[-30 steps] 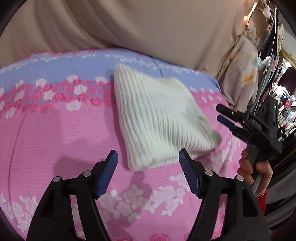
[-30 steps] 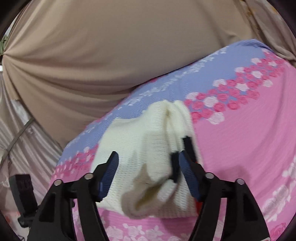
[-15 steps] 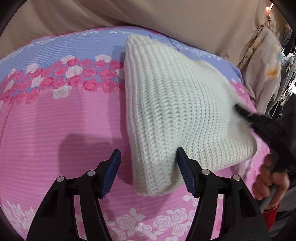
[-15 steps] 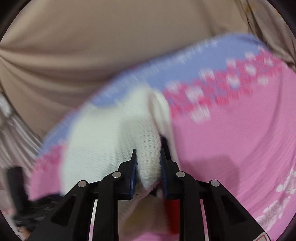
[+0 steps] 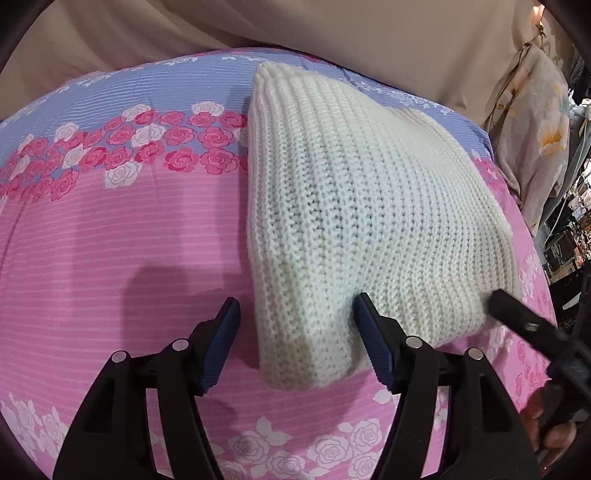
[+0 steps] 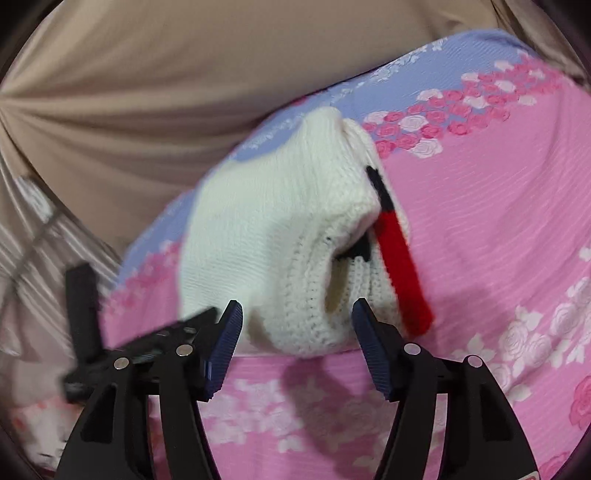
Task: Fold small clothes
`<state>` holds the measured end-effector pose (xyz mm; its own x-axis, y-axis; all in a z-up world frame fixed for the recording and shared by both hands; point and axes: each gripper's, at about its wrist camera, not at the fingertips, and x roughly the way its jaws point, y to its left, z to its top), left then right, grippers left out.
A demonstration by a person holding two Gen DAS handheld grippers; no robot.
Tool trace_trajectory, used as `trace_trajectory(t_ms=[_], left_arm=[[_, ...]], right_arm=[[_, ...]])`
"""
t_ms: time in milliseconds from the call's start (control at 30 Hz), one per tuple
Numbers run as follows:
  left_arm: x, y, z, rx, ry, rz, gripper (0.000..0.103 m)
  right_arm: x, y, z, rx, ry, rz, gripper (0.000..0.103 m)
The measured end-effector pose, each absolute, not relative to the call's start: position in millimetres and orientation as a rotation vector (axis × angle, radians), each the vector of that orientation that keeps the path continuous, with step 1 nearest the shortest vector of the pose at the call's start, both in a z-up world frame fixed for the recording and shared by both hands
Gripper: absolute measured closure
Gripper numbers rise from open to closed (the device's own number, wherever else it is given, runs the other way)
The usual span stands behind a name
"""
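A white ribbed knit garment [image 5: 354, 206] lies folded on the pink and lilac rose-print bedsheet [image 5: 110, 236]. My left gripper [image 5: 299, 347] is open and straddles the garment's near corner, its right fingertip [image 5: 364, 314] against the knit. In the right wrist view the same white knit garment [image 6: 269, 229] shows a rolled edge and a red and black strip [image 6: 402, 269] along its right side. My right gripper [image 6: 297, 347] is open with that rolled edge between its fingers. The right gripper [image 5: 502, 301] also touches the garment's right corner in the left wrist view.
Beige curtain fabric [image 5: 332, 33] hangs behind the bed. A floral cloth [image 5: 532, 122] and cluttered shelves are at the far right. A hand [image 5: 546, 432] holds the right gripper's handle. The left gripper's black body [image 6: 147, 343] appears blurred at the left.
My right gripper went from open to shut on the knit edge half a second ago and is open again now. My left gripper moved in until it straddles the garment's corner.
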<state>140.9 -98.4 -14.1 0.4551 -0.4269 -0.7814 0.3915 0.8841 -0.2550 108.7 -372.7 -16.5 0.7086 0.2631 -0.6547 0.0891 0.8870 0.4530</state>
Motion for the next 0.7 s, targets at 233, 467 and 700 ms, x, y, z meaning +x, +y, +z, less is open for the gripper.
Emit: trace_trajectory(t_ms=[233, 467, 700], left_arm=[[132.9, -99.4, -12.2, -0.032, 0.997, -0.531, 0.04], [129.5, -104.6, -13.8, 0.007, 0.986, -0.515, 0.04], [131.1, -101.9, -16.0, -0.003, 0.98, -0.504, 0.037]], right_arm=[[85.9, -393.8, 8.7, 0.485, 0.674, 0.085, 0.092], [94.5, -405.1, -19.4, 0.577, 0.745, 0.048, 0.083], [94.2, -378.8, 56.9, 0.33, 0.591, 0.004, 0.08]])
